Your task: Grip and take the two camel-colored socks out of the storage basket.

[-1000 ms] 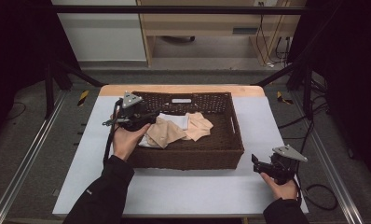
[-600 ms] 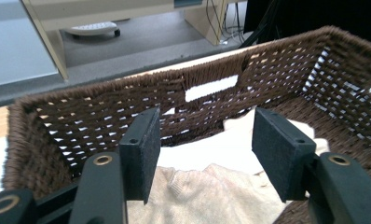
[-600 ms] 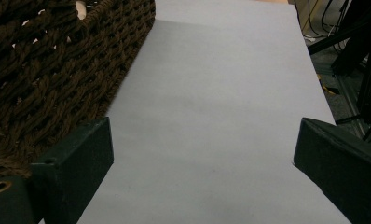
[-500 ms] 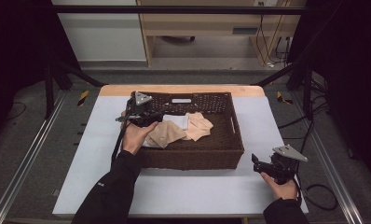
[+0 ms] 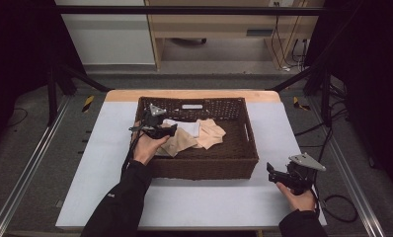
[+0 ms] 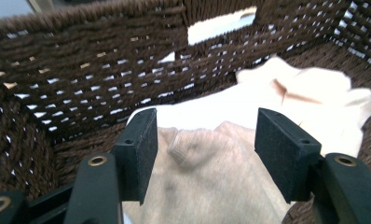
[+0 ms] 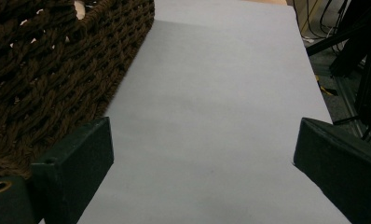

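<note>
A dark brown woven basket (image 5: 204, 168) stands mid-table and holds a beige garment (image 5: 182, 143), a white cloth (image 5: 187, 127) and a peach cloth (image 5: 212, 133). My left gripper (image 5: 171, 131) reaches into the basket's left part, low over the beige garment (image 6: 207, 177). It is open (image 6: 204, 135) and its jaws have just been opening a little wider, with the cloth showing below the gap and not pinched. The white cloth (image 6: 230, 109) lies just beyond. My right gripper (image 5: 272, 173) rests on the table off the basket's front right corner, open (image 7: 204, 144) with nothing between its fingers.
The basket's wall (image 6: 81, 70) rises close ahead and to the left of the left gripper, with a handle slot in it. In the right gripper view the basket's side (image 7: 48, 70) runs along the left of the pale table top (image 7: 221, 93). Cables and frame legs stand past the table's right edge.
The left gripper has come down from above the basket's left rim and moved right, into the basket over the beige garment. The right gripper has stayed put.
</note>
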A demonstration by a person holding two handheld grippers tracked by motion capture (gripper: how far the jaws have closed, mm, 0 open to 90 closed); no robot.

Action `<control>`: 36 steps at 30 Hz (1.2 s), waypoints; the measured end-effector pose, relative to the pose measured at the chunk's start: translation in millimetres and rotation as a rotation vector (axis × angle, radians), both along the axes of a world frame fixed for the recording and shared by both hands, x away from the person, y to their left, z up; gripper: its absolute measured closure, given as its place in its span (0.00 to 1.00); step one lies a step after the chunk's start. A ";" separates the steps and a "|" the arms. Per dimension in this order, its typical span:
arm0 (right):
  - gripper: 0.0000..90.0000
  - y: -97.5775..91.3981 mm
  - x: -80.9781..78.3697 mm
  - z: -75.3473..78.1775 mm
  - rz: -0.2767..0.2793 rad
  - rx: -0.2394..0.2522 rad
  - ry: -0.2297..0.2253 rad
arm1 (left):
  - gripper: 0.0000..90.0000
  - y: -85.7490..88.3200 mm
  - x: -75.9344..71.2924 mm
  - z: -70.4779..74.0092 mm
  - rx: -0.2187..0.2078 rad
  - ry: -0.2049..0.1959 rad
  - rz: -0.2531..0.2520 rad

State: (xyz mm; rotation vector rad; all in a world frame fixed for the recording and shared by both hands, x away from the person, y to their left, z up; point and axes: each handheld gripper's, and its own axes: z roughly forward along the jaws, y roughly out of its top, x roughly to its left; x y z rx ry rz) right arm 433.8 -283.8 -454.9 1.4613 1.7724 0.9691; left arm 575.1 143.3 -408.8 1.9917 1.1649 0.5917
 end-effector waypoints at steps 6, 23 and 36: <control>0.06 0.1 0.2 -0.3 0.001 -0.004 0.000 | 0.44 -5.5 -1.4 -5.0 0.050 0.030 -0.017; 0.06 0.8 0.6 -1.1 0.002 -0.017 0.006 | 0.40 -15.4 -0.4 -19.2 0.144 0.097 -0.042; 0.06 -1.1 -0.4 -0.4 -0.006 -0.018 0.009 | 0.89 -5.9 -1.3 -15.2 0.107 0.162 -0.024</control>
